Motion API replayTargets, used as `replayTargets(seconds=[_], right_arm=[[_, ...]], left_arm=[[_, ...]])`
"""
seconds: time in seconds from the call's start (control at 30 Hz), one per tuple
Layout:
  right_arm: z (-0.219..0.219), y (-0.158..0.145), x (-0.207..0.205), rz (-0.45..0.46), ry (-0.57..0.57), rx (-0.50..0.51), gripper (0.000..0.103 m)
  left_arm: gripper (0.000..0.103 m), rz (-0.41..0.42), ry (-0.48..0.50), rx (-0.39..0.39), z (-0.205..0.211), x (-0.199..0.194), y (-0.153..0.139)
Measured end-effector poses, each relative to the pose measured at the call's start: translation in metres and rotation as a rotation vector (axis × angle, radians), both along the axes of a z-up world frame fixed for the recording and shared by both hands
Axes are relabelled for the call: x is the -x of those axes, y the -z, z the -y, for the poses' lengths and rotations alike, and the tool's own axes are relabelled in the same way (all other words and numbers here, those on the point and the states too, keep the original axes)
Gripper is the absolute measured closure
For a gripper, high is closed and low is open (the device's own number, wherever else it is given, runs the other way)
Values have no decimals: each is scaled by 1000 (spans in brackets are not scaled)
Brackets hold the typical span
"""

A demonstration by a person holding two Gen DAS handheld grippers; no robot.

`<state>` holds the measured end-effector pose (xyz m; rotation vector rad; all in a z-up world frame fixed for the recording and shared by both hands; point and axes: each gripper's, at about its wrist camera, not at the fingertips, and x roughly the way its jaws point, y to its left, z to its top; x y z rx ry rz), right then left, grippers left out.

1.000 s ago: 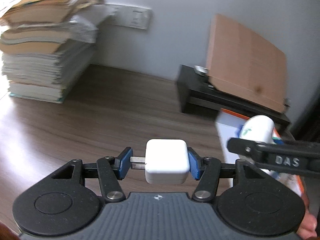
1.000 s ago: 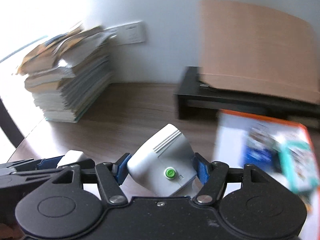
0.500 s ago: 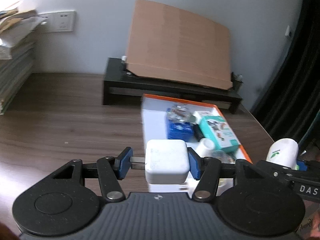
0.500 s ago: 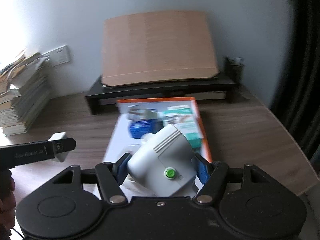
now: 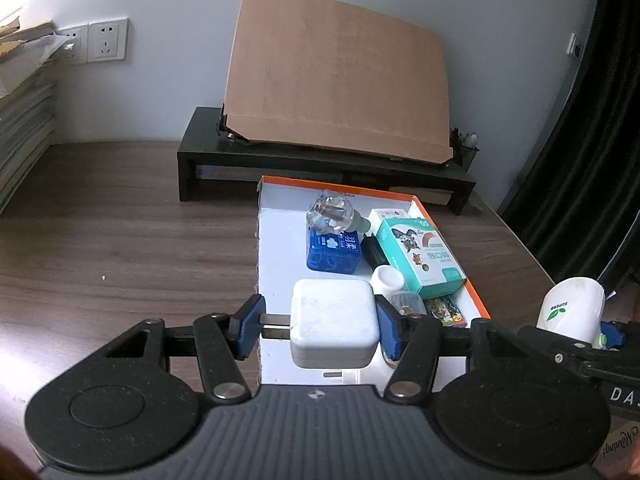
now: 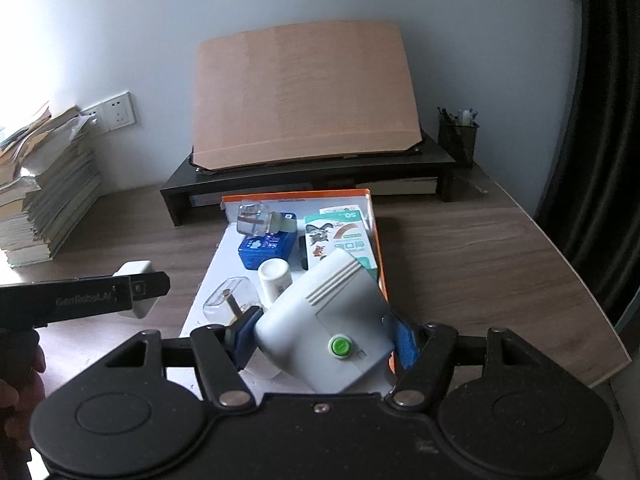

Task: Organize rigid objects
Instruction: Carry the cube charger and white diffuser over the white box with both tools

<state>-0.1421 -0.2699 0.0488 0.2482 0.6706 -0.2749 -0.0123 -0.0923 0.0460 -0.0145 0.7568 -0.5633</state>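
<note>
My left gripper (image 5: 320, 330) is shut on a white square charger (image 5: 334, 322) and holds it above the near left part of an orange-rimmed white tray (image 5: 280, 240). My right gripper (image 6: 326, 338) is shut on a white device with a green button (image 6: 324, 328), above the tray's near right edge (image 6: 382, 272). The tray holds a blue box (image 5: 334, 250), a teal box (image 5: 420, 256), a clear plug (image 5: 330, 210), a small white bottle (image 5: 386, 278) and other small items. The right gripper's device shows at the far right of the left wrist view (image 5: 572, 304).
A black monitor stand (image 6: 312, 176) with a cardboard sheet (image 6: 304, 96) leaning on it stands behind the tray. A stack of books (image 6: 44, 184) is at the far left by wall sockets (image 6: 116, 114). A pen holder (image 6: 458, 136) sits on the stand's right end. The table edge runs along the right.
Both grippers have swung right from facing the book stack to over the tray, still holding the charger and the white device. The views have steadied.
</note>
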Motion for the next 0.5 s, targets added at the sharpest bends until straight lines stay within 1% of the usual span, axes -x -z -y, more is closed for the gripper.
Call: replayTargets(seconds=[0.33,0.5], right_arm=[[-1,3,-10,-5,-54,-2,23],[0,3,-11,-5,-65,-4,23]], left_arm=[[45,4,-44,-14,-1,-2,-1],[45,14,-49,-29,2,-6,0]])
